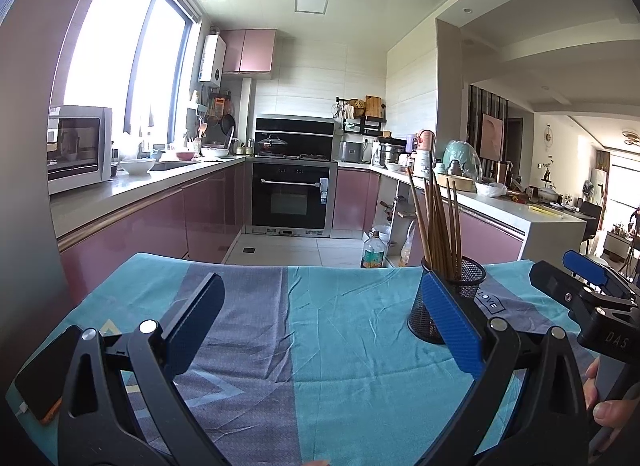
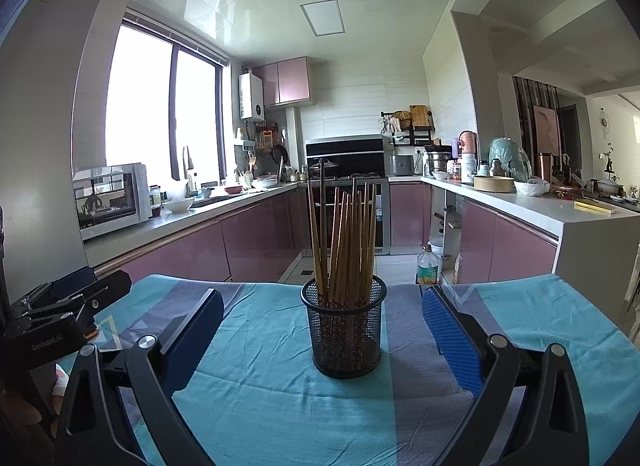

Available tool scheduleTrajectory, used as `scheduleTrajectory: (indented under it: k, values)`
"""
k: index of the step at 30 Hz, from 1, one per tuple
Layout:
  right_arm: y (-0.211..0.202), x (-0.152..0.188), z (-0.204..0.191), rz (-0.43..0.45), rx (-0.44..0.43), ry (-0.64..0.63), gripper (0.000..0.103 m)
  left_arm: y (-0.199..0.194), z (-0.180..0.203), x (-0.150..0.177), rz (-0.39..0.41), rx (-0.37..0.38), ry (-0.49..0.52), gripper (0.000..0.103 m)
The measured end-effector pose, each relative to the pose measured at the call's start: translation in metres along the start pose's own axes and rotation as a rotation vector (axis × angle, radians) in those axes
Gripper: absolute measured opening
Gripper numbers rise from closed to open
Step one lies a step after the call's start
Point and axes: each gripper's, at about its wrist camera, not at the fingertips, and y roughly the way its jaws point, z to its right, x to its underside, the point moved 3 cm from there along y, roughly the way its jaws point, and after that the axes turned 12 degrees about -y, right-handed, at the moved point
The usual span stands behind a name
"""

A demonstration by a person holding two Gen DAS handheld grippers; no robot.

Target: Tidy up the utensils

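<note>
Chopsticks [image 2: 344, 234] stand in a mesh cup [image 2: 344, 330] on the cloth [image 2: 280, 406], unobstructed, both grippers [image 1: 320, 330] [image 2: 324, 342] wide, empty.

A home kitchen, plainly: pink cabinets [image 2: 256, 238] run along both sides under pale countertops [image 2: 532, 205], with a built-in oven [image 1: 292, 201] and a black range hood [image 1: 295, 133] at the far wall. There's a microwave [image 1: 78, 145] by the big window [image 1: 132, 57], bowls beside the sink [image 1: 172, 165], pans hanging on the wall, a water heater [image 2: 251, 97] up high. To the right, it opens onto a living area [image 1: 592, 185].
</note>
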Motion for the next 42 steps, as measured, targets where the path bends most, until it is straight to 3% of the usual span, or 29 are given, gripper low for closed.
scheduleTrajectory:
  k: [42]
  values:
    - [-0.0001,0.0012,0.0006,-0.005,0.003,0.001,0.096,0.0013,0.0017,0.0053,-0.01,0.003,-0.009,0.097]
